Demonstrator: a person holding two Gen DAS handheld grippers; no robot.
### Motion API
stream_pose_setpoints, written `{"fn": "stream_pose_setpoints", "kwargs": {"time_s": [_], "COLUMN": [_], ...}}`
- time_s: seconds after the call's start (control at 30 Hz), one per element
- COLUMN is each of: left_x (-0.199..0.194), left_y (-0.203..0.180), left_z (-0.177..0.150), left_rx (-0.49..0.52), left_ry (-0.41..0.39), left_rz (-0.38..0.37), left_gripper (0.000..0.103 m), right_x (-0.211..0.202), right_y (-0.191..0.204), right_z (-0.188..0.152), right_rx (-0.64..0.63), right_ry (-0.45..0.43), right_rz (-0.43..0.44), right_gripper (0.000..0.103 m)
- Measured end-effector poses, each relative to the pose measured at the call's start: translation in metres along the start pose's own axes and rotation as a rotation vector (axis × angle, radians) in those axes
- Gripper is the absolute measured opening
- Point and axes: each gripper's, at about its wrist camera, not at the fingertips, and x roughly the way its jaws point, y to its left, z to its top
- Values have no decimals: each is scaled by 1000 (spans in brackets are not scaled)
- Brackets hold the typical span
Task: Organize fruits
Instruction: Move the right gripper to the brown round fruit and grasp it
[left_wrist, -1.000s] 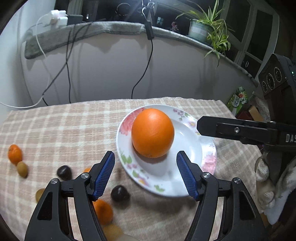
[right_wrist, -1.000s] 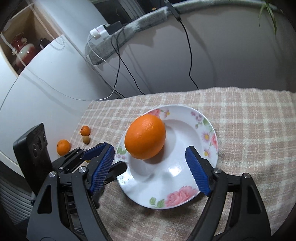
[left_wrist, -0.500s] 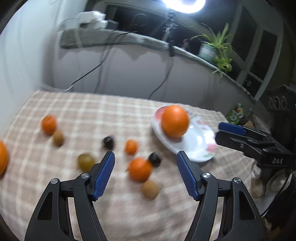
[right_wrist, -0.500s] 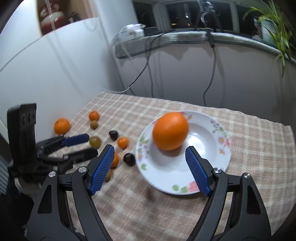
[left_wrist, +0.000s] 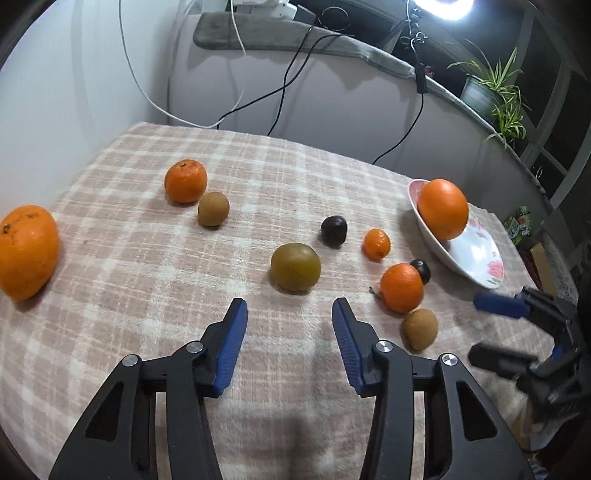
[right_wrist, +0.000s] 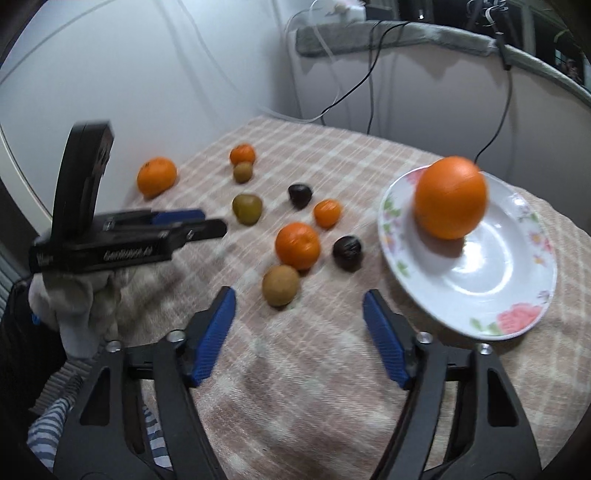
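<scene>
1. The table under its pink-and-cream checked fleece cloth (left_wrist: 155, 295) fills both of my views, and nearly all the fruit lies loose on it.
2. The white shallow plate with pink flower print (right_wrist: 517, 280) sits at the cloth's right side. It holds one fruit only, the large round orange (right_wrist: 450, 197), so I judge the sorting barely begun.
3. A second big orange (left_wrist: 26, 251) waits alone at the far left edge, well apart from the plate.
4. Mid-sized pieces left on the cloth: a dimpled mandarin (left_wrist: 185, 181) touching a tan round fruit (left_wrist: 213, 208) on the left, an olive-green round fruit (left_wrist: 295, 266) just ahead of my left gripper (left_wrist: 290, 325), and a smooth mandarin (left_wrist: 402, 287) nearer the plate.
5. The small ones: a tiny orange citrus (left_wrist: 376, 243), two dark glossy fruits (left_wrist: 333, 230) (left_wrist: 421, 270), and a brown kiwi-like fruit (right_wrist: 280, 285) in front of my right gripper (right_wrist: 297, 314).
6. My left jaws are closing, about half apart, with nothing between them but cloth.
7. My right jaws are closing too, a little wider, also empty; the brown fruit lies just beyond their tips.
</scene>
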Motion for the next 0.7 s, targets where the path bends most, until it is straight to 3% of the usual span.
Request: {"fn": "stream_pose_setpoints", "kwargs": {"time_s": [0.23,0.7], "left_x": [8,29], "left_y": [0,-10], "left_z": [9,22], "left_rx": [12,58], "left_ry": [9,31], "left_rz": [21,49], "left_gripper": [45,48], "right_x": [20,44], "right_y": [8,7], "right_z": [4,8], "right_rx": [-13,12], "right_ry": [39,78], "right_rz": [7,4], "right_gripper": [54,46]}}
